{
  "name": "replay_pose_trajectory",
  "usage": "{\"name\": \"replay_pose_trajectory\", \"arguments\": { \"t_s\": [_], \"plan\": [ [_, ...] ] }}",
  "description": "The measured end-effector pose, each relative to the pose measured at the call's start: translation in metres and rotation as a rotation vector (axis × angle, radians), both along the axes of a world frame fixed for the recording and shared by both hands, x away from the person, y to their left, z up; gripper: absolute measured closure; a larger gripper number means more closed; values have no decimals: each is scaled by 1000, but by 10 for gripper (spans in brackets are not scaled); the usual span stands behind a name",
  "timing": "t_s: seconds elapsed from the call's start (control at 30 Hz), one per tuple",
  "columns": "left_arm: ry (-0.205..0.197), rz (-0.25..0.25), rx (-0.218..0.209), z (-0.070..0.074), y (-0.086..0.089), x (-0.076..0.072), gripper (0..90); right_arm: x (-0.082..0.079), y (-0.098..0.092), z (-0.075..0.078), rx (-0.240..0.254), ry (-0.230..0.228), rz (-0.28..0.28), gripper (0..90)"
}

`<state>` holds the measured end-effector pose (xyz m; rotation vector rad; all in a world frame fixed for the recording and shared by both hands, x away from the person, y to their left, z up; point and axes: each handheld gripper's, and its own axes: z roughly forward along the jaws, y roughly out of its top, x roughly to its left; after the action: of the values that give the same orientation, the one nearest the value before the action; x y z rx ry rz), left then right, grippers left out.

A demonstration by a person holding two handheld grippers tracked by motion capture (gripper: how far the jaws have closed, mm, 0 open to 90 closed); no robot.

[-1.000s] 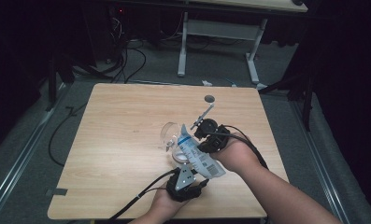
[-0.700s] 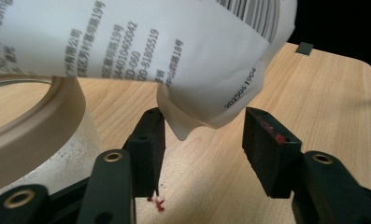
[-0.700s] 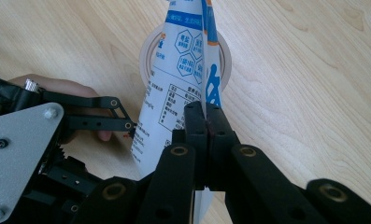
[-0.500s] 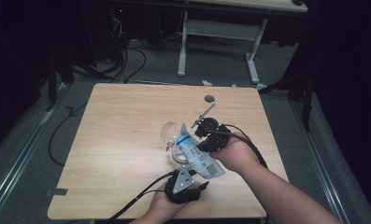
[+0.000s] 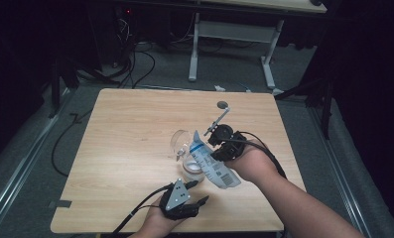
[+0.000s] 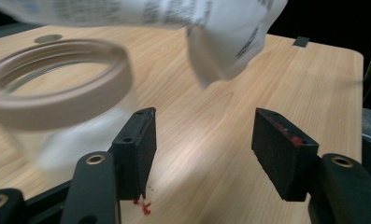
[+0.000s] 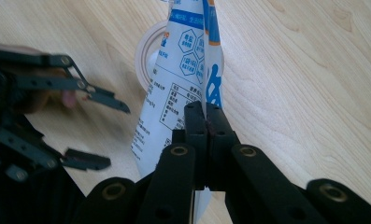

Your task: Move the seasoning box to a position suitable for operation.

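Pouch (image 5: 212, 166), white and blue with printed text, hangs tilted over a wooden table (image 5: 125, 129), its long axis running from the right gripper (image 7: 205, 109) down toward a clear jar (image 5: 184, 151) lying beneath its lower end. Judging from the angle, the pouch is being tipped into the jar, so the mouth must stay over the jar's opening. Right gripper pinches the pouch's edge, jaws fully closed on it. Left gripper (image 6: 199, 154), nearer the table's front edge and just short of the jar, has just been opening; its jaws stand wide with nothing between them. A small round cap (image 5: 223, 104) lies well apart
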<state>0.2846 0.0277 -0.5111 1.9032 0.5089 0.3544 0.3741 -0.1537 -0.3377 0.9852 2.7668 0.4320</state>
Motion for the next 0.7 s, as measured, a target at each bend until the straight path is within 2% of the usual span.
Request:
{"name": "replay_pose_trajectory", "arguments": {
  "t_s": [0.13,0.27,0.37,0.43,0.5,0.57,0.63,0.7],
  "plan": [
    [-12,26,4,2,21,3,401,1,-3,0,-10,0,-5,900],
    [-21,74,-9,7,48,9,397,2,-9,-2,-15,7,-18,900],
    [-19,121,-31,7,67,13,394,4,-14,-3,-28,9,-26,900],
    [0,152,-53,5,78,15,395,5,-17,-4,-27,9,-33,900],
    [18,177,-70,5,86,19,395,6,-20,-6,-28,10,-39,900],
    [3,194,-77,8,90,21,395,8,-24,-7,-34,8,-44,900],
    [5,204,-83,9,93,23,395,11,-28,-9,-36,8,-54,900],
    [3,213,-66,8,96,25,395,13,-32,-11,-38,9,-69,900]
  ]
}}
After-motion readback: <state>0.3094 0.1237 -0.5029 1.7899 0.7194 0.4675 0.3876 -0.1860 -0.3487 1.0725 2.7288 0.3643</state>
